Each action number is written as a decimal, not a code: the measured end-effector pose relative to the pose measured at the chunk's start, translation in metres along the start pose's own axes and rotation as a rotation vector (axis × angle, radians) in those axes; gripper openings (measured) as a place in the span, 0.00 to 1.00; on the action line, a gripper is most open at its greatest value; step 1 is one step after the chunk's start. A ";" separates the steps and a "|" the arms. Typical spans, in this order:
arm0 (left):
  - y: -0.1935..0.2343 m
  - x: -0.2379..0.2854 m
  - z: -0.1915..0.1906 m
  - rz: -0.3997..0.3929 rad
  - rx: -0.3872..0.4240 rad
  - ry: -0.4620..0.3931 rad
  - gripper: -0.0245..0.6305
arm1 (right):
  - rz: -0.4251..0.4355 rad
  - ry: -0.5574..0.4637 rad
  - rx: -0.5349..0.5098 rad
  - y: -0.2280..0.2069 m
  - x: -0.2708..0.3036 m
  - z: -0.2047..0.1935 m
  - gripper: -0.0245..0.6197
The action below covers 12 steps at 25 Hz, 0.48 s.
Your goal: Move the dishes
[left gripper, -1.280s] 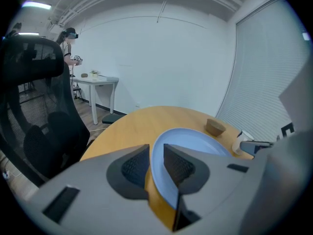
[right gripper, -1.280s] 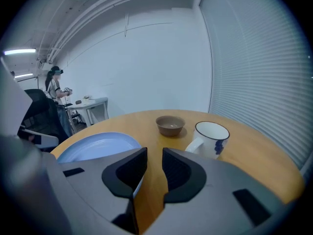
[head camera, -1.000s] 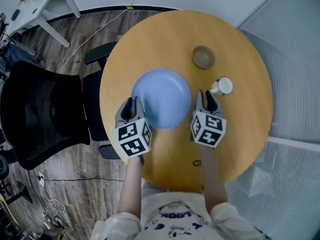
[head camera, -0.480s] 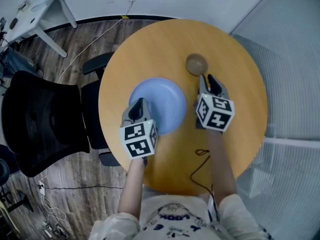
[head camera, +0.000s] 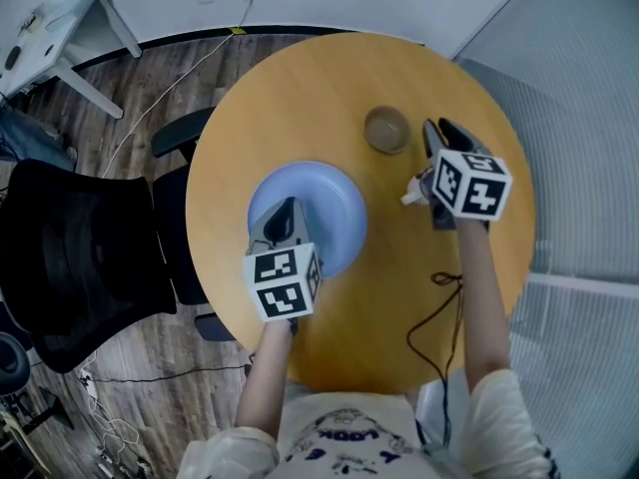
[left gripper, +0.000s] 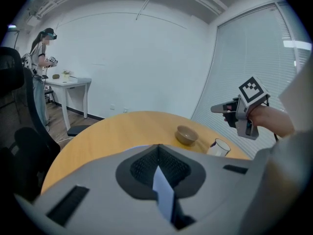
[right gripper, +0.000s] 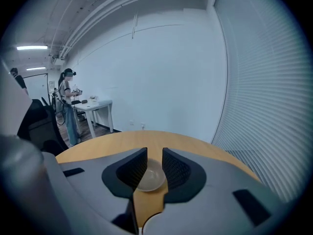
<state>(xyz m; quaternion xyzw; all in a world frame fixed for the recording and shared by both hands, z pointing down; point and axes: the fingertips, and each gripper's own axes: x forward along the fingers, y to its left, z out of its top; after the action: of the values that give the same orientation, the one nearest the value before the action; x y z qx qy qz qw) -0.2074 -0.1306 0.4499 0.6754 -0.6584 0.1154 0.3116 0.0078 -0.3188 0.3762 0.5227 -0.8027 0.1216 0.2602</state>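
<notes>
A blue plate point(head camera: 324, 208) lies left of centre on the round wooden table point(head camera: 300, 88). My left gripper point(head camera: 289, 211) is shut on its near rim; in the left gripper view a thin blue edge point(left gripper: 164, 195) shows pinched between the jaws. A small brown bowl point(head camera: 386, 128) and a white cup point(head camera: 412, 194) stand to the right. My right gripper point(head camera: 439, 133) hovers above the table just right of the bowl, open and holding nothing. In the right gripper view the bowl point(right gripper: 149, 177) shows through the gap, and the cup's rim point(right gripper: 154, 224) sits below.
A black office chair point(head camera: 80, 257) stands left of the table. A thin cable point(head camera: 439, 307) lies near the table's front right edge. A blind-covered glass wall point(head camera: 579, 118) runs along the right. A person point(left gripper: 41, 77) stands at a far white desk point(left gripper: 68, 82).
My left gripper has slid onto the plate's near rim and shut on it. My right gripper has left the plate's right side and risen toward the far right, past the cup.
</notes>
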 end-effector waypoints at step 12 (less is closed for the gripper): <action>-0.023 0.038 -0.023 -0.040 0.021 0.085 0.04 | 0.179 0.265 0.086 -0.032 0.082 -0.061 0.16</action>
<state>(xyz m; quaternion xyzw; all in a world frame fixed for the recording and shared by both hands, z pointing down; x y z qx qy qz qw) -0.1751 -0.1493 0.4832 0.6862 -0.6295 0.1446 0.3346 0.0281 -0.3676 0.4695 0.4391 -0.7987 0.2466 0.3294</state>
